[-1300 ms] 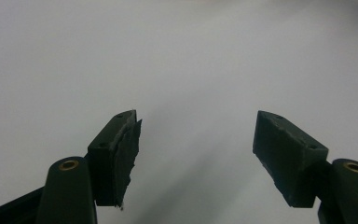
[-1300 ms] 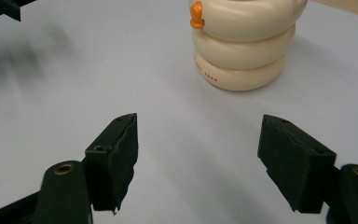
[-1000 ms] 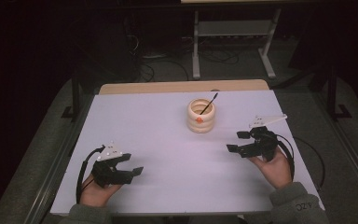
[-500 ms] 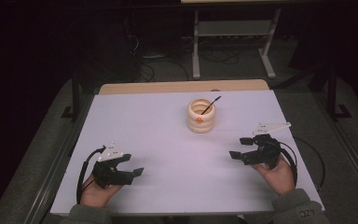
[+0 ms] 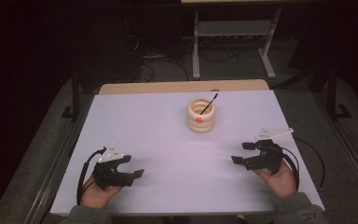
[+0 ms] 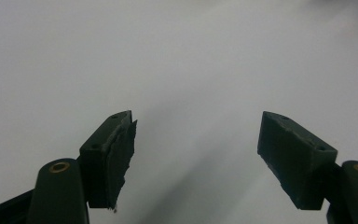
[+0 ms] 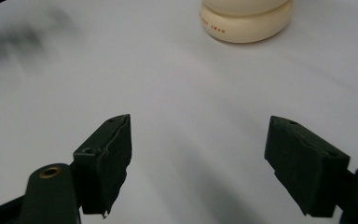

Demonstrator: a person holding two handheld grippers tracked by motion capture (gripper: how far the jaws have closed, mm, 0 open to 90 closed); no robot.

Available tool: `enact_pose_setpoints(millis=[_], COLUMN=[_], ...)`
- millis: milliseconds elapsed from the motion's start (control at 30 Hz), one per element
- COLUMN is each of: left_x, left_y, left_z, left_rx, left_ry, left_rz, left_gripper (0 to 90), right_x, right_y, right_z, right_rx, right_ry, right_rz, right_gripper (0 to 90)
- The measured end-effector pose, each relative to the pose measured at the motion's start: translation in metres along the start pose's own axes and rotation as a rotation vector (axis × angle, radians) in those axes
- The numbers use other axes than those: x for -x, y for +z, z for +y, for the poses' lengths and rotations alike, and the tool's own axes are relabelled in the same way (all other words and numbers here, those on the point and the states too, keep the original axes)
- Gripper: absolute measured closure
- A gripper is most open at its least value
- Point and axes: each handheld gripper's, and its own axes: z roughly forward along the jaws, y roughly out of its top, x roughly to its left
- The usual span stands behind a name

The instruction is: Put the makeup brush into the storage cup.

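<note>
We see both pairs of jaws spread wide with only bare white tabletop (image 5: 168, 140) between them. The right gripper (image 5: 243, 152) has just been opening its jaws, and nothing sits in the gap. The left gripper (image 5: 135, 167) rests low at the near left, well apart from the other. Ahead of the right gripper stands the cream ribbed pot (image 5: 201, 115), upright near the far middle, a dark stick (image 5: 208, 103) leaning out of it.
</note>
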Motion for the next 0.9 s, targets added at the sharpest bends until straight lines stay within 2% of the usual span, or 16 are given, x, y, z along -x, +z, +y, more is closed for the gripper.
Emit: enact_pose_setpoints(millis=[400, 433, 800, 900], left_x=[0.001, 0.001, 0.000, 0.000], left_y=[0.006, 0.006, 0.006, 0.006], left_z=[-0.005, -0.006, -0.007, -0.008], left_rx=[-0.025, -0.025, -0.026, -0.031], left_ry=[0.011, 0.007, 0.007, 0.009], left_rz=[-0.013, -0.012, -0.015, -0.017], left_gripper=[25.4, 25.4, 25.5, 25.5], right_x=[0.000, 0.000, -0.005, -0.005], right_y=[-0.005, -0.005, -0.011, -0.010], right_z=[-0.012, -0.013, -0.018, -0.017], right_rx=[0.001, 0.006, 0.019, 0.019], right_ry=[0.016, 0.000, 0.006, -0.012], right_rz=[0.000, 0.000, 0.002, 0.002], right_gripper=[21.1, 21.1, 21.2, 21.2])
